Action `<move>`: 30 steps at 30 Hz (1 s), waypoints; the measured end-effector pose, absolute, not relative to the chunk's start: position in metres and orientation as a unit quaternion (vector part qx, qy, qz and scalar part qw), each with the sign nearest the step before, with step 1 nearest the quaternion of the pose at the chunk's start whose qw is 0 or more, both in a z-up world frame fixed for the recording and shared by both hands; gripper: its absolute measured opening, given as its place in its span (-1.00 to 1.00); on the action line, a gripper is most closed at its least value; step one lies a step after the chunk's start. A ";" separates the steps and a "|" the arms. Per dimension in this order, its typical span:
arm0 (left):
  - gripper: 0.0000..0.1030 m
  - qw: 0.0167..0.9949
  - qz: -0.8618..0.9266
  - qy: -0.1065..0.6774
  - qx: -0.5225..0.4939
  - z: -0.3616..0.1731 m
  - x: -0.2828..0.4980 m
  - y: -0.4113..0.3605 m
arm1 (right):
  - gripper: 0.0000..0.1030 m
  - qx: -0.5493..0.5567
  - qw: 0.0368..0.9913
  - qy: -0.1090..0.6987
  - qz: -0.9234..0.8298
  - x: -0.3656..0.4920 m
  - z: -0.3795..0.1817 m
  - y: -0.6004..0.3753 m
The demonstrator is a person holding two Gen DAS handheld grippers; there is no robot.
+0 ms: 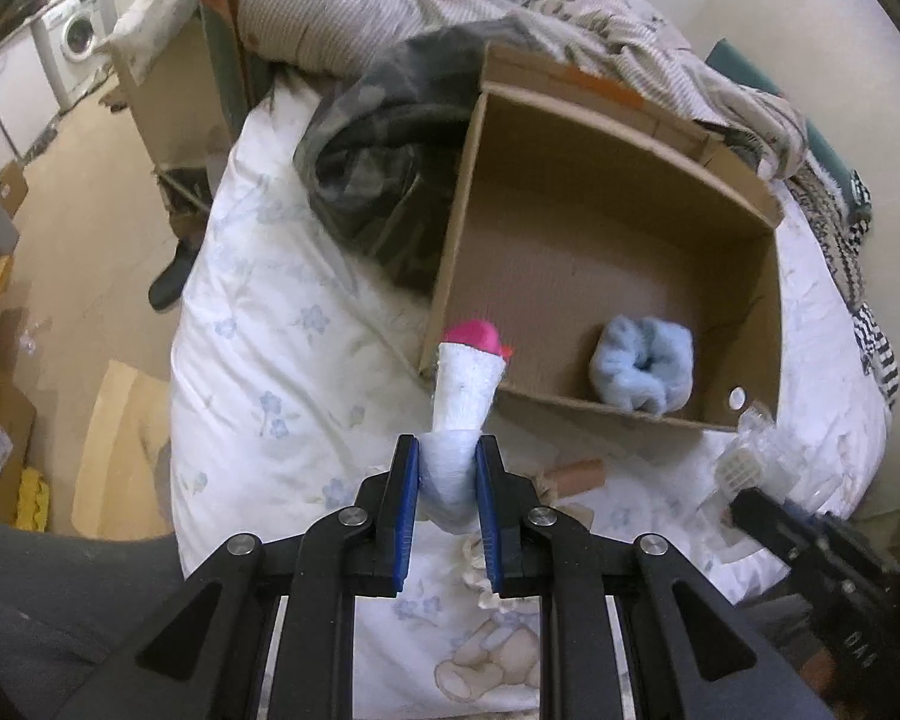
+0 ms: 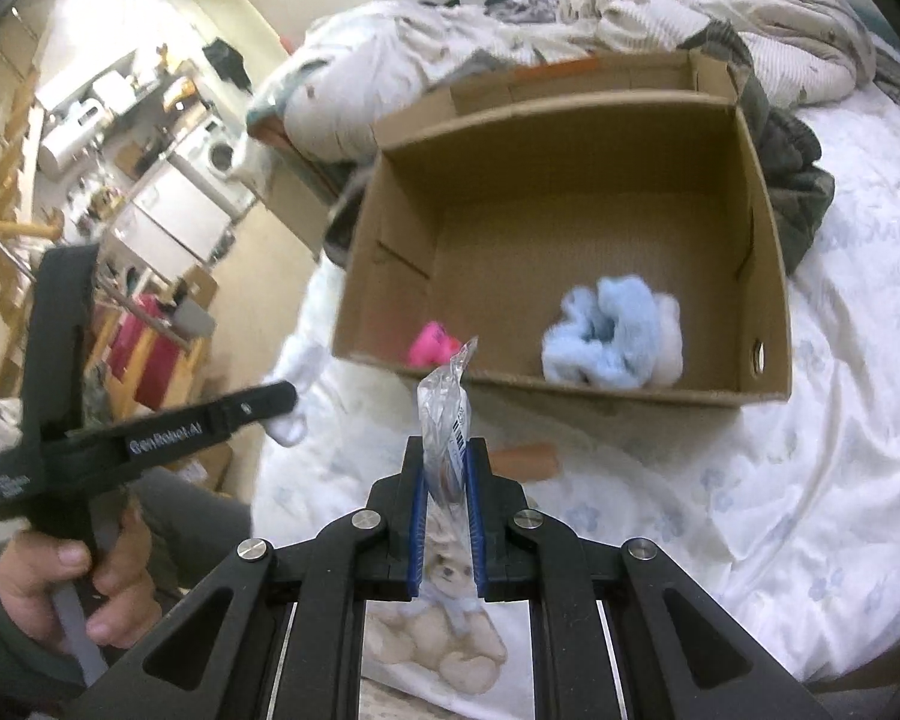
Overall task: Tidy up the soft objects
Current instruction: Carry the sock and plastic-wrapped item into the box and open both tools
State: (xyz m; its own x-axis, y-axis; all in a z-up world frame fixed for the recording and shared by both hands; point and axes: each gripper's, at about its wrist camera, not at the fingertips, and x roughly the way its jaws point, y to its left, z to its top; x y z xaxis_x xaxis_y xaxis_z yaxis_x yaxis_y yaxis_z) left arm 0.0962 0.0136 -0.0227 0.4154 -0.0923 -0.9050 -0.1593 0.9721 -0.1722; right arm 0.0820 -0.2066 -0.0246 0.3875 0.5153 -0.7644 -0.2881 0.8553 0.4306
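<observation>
My left gripper (image 1: 448, 456) is shut on a white sock (image 1: 468, 384) with a pink toe, which sticks up in front of the near left corner of an open cardboard box (image 1: 450, 228). A light blue fluffy sock bundle (image 1: 642, 369) lies inside the box by its near wall. My right gripper (image 2: 447, 456) is shut on a crumpled clear plastic bag (image 2: 444, 402) with a barcode label, held just short of the box (image 2: 768, 276). In the right wrist view the blue bundle (image 2: 612, 336) and the pink toe (image 2: 429, 345) show too.
The box sits on a white flowered duvet (image 1: 282, 360). A dark camouflage garment (image 1: 378, 168) lies against its left side, and rumpled bedding (image 1: 570, 12) lies behind. A small brown cardboard piece (image 1: 576, 474) lies in front of the box. The bed edge and floor (image 1: 90, 210) are at the left.
</observation>
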 end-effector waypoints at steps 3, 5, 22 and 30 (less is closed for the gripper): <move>-0.67 0.842 0.018 0.528 -0.111 -0.010 0.103 0.011 | -0.74 0.124 0.833 0.480 0.246 0.086 -0.008 -0.211; -0.67 0.846 0.015 0.522 -0.110 -0.001 0.109 0.010 | -0.74 0.130 0.837 0.471 0.246 0.091 0.001 -0.214; -0.67 0.868 0.003 0.492 -0.065 0.016 0.176 -0.010 | -0.74 0.140 0.867 0.435 0.198 0.151 0.004 -0.256; -0.67 0.865 -0.005 0.498 -0.063 -0.019 0.192 -0.020 | -0.74 0.139 0.859 0.458 0.183 0.162 -0.022 -0.251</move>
State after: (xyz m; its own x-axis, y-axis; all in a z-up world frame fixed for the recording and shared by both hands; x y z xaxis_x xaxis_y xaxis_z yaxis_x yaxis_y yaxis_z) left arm 0.1917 -0.0203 -0.0188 0.5041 -0.0707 -0.8607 -0.0544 0.9921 -0.1134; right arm 0.1616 -0.2509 -0.0220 0.5134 0.4421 -0.7356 -0.1878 0.8942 0.4063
